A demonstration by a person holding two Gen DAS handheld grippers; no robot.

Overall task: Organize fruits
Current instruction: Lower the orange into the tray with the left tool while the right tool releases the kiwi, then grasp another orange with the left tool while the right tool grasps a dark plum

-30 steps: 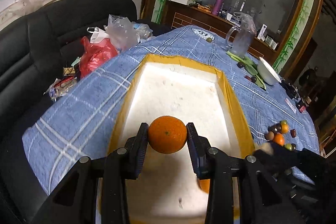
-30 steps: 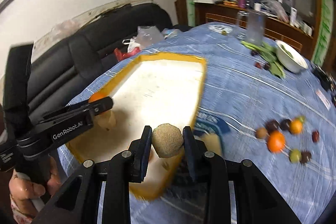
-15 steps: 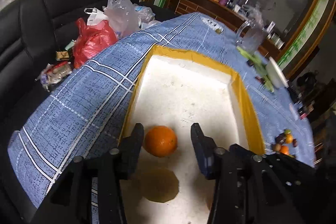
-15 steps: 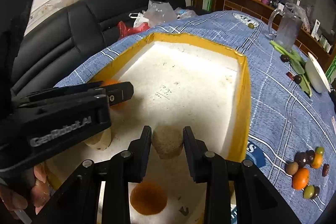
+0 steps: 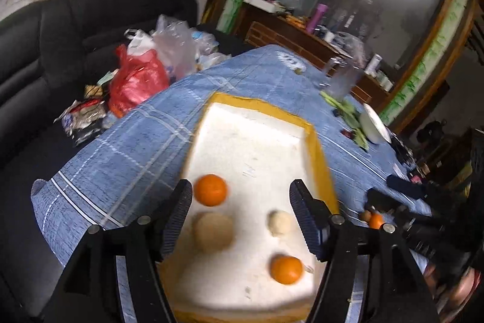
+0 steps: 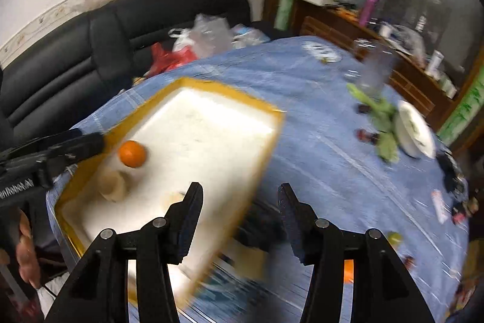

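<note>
A white foam box with a yellow rim lies on the blue checked tablecloth. Inside it are two oranges, a large tan fruit and a small pale fruit. My left gripper is open and empty above the box's near end. My right gripper is open and empty over the box's right rim. In the right wrist view one orange and the tan fruit show, with the left gripper's fingers beside them.
Several small fruits lie on the cloth to the right. A white bowl, green leaves and a glass jug stand farther back. A black sofa with plastic bags is at the left.
My left gripper let go of the orange and my right gripper let go of the small pale fruit; both now lie in the box. Both grippers have opened wide and pulled back; the right one swings right.
</note>
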